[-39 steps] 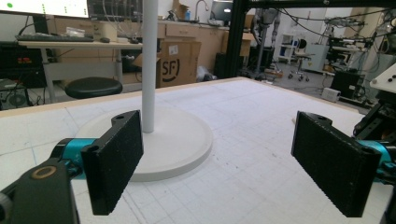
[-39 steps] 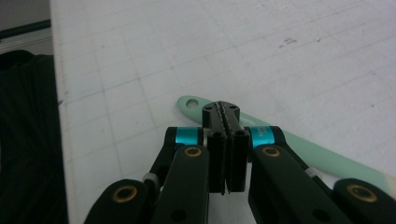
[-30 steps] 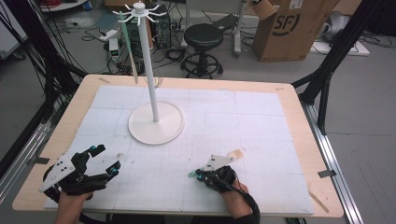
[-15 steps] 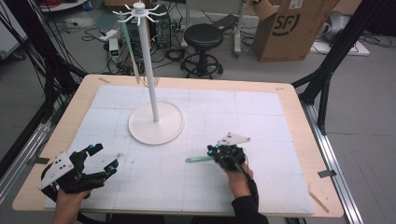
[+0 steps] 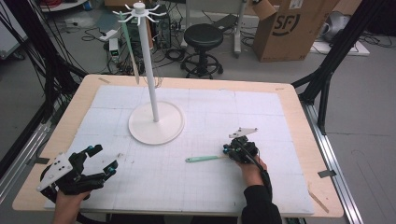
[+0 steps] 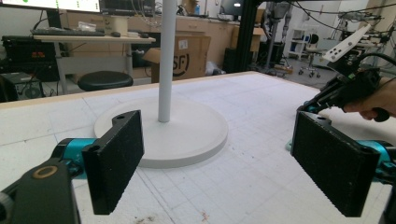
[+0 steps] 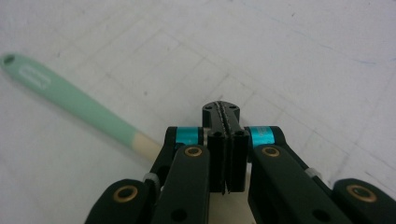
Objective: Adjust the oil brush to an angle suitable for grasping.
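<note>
A white stand (image 5: 156, 123) with a tall pole and hooks at its top rises from the white mat; its round base (image 6: 187, 135) lies ahead in the left gripper view. One pale green utensil (image 5: 127, 42) hangs from a hook. My right gripper (image 5: 229, 153) (image 7: 225, 112) rests low on the mat, right of centre, shut on the cream end of a green-handled utensil (image 5: 203, 159) (image 7: 70, 100). Its handle points left along the mat. At the near left corner my left gripper (image 5: 105, 158) (image 6: 215, 163) is wide open, with nothing between its pads.
The mat covers a wooden table (image 5: 299, 121). Behind the far edge stand a black stool (image 5: 201, 37) and a cardboard box (image 5: 294, 28). Black frame posts (image 5: 327, 70) flank the table. The right gripper (image 6: 350, 84) appears far right in the left gripper view.
The right gripper has moved away from the person and a little right, and the utensil has swung so its green handle now points left. The left gripper has barely moved.
</note>
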Available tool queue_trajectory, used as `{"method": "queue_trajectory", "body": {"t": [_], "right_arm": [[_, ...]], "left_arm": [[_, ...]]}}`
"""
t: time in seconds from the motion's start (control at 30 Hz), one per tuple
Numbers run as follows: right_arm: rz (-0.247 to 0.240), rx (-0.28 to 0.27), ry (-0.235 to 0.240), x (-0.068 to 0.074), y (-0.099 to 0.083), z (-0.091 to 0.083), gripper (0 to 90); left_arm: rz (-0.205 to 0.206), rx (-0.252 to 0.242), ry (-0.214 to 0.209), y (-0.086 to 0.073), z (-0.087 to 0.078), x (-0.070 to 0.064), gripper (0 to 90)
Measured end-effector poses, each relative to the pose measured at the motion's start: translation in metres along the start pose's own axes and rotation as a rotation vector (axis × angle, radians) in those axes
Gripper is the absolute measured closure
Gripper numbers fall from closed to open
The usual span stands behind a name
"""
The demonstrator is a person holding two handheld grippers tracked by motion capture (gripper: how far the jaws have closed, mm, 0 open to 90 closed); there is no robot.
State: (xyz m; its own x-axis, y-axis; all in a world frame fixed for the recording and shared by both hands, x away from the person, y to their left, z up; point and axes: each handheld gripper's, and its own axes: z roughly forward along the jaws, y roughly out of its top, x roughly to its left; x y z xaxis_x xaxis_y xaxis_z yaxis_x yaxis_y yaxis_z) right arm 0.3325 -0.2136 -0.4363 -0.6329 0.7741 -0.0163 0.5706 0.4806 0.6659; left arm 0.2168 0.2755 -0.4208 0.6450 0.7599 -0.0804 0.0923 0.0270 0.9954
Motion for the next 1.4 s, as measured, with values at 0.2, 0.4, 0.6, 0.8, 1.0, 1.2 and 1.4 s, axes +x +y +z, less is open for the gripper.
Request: {"method": "queue_trajectory", "body": {"t": [0.2, 0.4, 0.6, 0.8, 1.0, 1.2, 1.4], "right_arm": [[-0.124, 0.116, 0.036, 0.001, 0.001, -0.012, 90.0], [-0.146, 0.148, 0.085, 0.003, -0.010, -0.025, 90.0], [-0.142, 0.112, 0.114, 0.007, -0.029, -0.039, 90.0], [-0.147, 0.097, 0.138, 0.018, -0.043, -0.051, 90.0], [-0.135, -0.019, 0.149, 0.030, -0.051, -0.059, 90.0], [-0.188, -0.094, 0.224, 0.061, -0.033, -0.037, 90.0], [-0.249, -0.021, 0.166, 0.078, -0.012, -0.012, 90.0]], "left_arm": [[-0.007, -0.002, 0.003, -0.001, 0.001, -0.001, 17.7], [-0.006, 0.005, -0.001, -0.003, 0.003, -0.003, 17.7], [-0.006, 0.007, -0.007, -0.003, 0.005, -0.005, 17.7], [-0.004, 0.007, -0.007, -0.003, 0.006, -0.007, 17.7], [-0.006, 0.006, -0.006, -0.004, 0.007, -0.008, 17.7], [-0.005, 0.006, -0.011, -0.004, 0.009, -0.009, 17.7], [-0.005, 0.004, -0.010, -0.003, 0.008, -0.008, 17.7]]}}
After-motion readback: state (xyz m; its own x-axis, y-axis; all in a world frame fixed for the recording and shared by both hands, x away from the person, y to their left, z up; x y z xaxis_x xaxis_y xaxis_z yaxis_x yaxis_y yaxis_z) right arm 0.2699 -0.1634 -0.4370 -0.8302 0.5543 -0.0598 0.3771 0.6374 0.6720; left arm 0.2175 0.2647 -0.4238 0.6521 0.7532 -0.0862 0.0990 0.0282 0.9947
